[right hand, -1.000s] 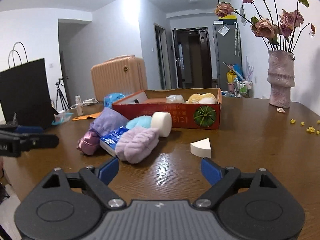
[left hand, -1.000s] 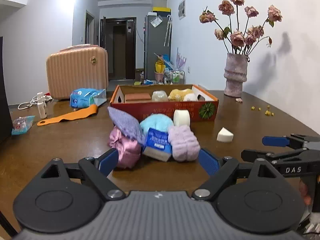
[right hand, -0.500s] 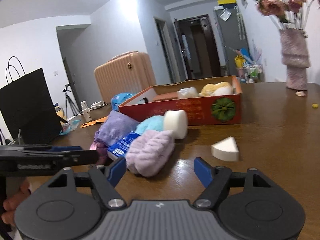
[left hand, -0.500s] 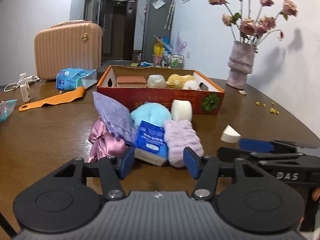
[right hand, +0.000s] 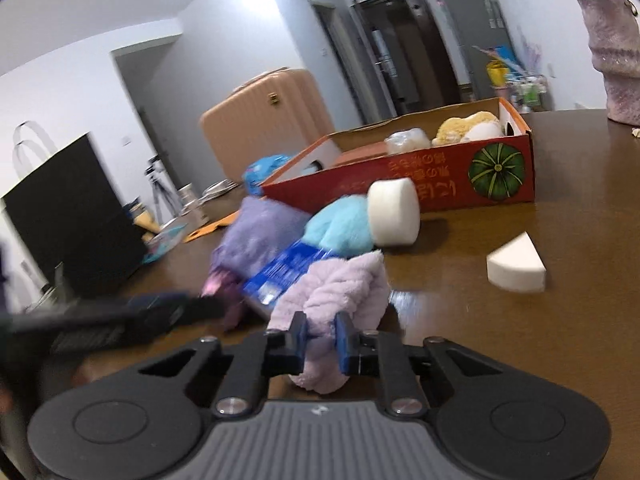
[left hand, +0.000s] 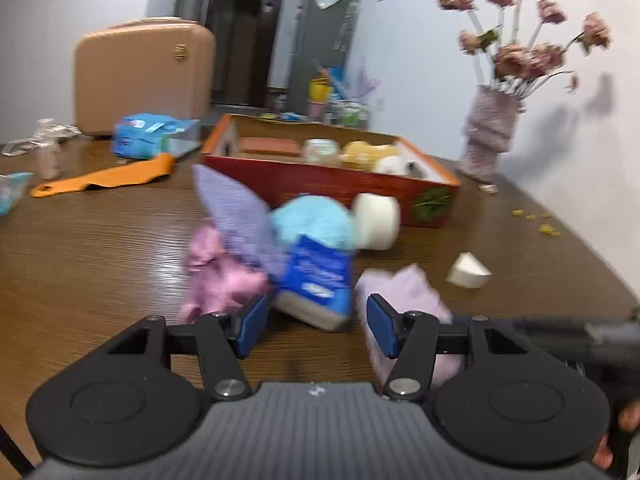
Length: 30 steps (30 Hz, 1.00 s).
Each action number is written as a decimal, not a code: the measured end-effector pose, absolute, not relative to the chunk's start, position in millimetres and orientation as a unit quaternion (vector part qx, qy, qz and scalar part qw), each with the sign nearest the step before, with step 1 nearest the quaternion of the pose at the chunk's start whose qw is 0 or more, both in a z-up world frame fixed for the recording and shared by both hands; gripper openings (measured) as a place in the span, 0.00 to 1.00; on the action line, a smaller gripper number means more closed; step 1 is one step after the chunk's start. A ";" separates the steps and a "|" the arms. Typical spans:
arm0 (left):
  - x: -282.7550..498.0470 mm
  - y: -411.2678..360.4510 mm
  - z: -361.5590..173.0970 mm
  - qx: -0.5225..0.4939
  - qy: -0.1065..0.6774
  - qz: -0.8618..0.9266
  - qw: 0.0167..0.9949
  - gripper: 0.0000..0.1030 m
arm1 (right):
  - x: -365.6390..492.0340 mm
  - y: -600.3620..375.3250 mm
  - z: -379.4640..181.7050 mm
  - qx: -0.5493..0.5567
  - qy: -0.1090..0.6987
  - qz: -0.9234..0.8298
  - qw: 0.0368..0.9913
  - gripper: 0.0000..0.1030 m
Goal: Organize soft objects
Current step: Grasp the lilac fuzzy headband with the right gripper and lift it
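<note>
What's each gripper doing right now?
Left gripper: jaws half open around the blue tissue pack, no grip visible.
Right gripper: jaws just closed, pinching the lilac fluffy cloth.

So it's a dark brown wood-grain table (left hand: 100, 248). Dead centre there's a heap of soft stuff, with a long red cardboard box (left hand: 344, 188) right behind it at 12 o'clock. A white foam wedge (left hand: 468, 271) sits alone at 3. Flat orange strip (left hand: 108, 176) and a blue plastic packet (left hand: 148, 140) at 10, pinkish textured vase (left hand: 490, 132) at 2.
</note>
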State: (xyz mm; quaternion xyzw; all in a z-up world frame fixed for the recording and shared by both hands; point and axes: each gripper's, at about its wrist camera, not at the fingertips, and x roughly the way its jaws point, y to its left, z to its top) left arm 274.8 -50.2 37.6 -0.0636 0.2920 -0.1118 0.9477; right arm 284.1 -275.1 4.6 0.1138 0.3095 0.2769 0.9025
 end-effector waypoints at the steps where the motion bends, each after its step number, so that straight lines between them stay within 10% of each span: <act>1: 274.6 -53.2 37.5 -0.069 0.293 -0.125 0.946 0.55 | 276.6 -278.5 5.2 0.113 0.310 0.272 0.904 0.15; 30: 222.5 -48.3 24.3 -0.103 0.318 -0.147 0.931 0.65 | 280.3 -293.5 12.8 0.129 0.283 0.264 0.913 0.44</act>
